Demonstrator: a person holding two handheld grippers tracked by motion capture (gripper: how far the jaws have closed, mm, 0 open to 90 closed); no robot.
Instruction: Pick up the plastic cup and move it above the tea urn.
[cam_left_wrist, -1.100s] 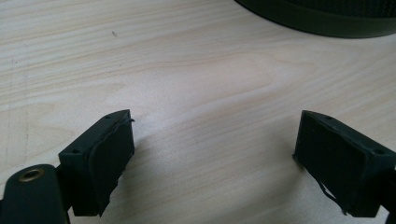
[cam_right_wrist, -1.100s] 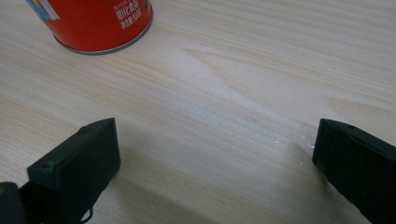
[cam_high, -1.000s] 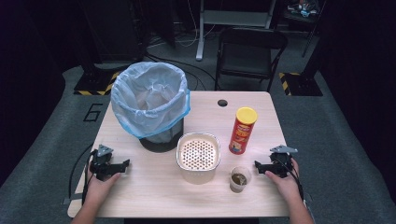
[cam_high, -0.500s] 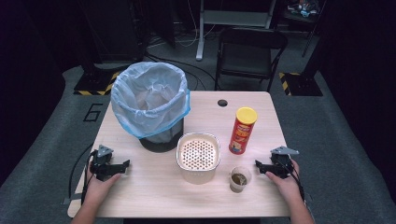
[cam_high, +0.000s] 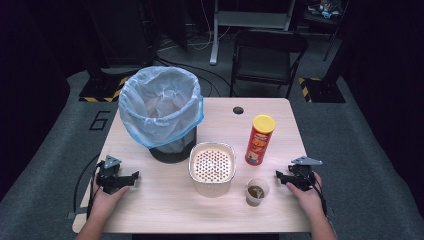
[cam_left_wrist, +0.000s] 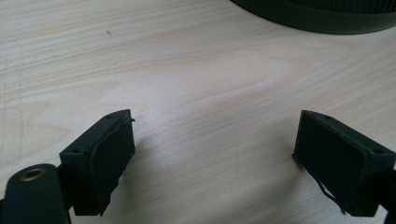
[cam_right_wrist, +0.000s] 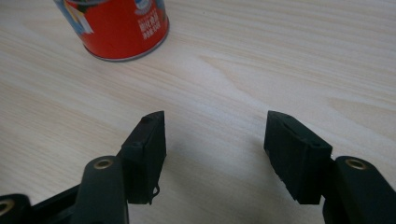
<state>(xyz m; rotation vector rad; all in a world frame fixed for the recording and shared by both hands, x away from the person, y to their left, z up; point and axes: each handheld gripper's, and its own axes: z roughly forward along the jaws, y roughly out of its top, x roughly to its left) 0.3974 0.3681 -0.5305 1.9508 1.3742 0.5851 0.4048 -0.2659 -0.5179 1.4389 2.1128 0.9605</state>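
My left gripper (cam_high: 131, 177) rests on the wooden table (cam_high: 165, 215) at its left, held by a hand. Its jaws stand wide open over bare wood (cam_left_wrist: 215, 135). My right gripper (cam_high: 280, 176) lies at the table's right side, pointing left toward a small clear cup (cam_high: 256, 191) with brown contents. In the right gripper view its jaws (cam_right_wrist: 215, 135) have just been closing and stand partly apart, with nothing between them. A red chips can (cam_high: 260, 140) with a yellow lid stands upright beyond the cup, and its base (cam_right_wrist: 123, 28) is ahead and to the left of the right jaws.
A black bin lined with a blue bag (cam_high: 162, 107) stands at the back left, its dark base (cam_left_wrist: 322, 14) ahead of the left jaws. A cream perforated container (cam_high: 212, 167) sits mid-table. A black chair (cam_high: 267, 55) stands beyond the far edge.
The right gripper's jaws look a little closer together than before. Both hands have kept their places, and nothing on the table has moved.
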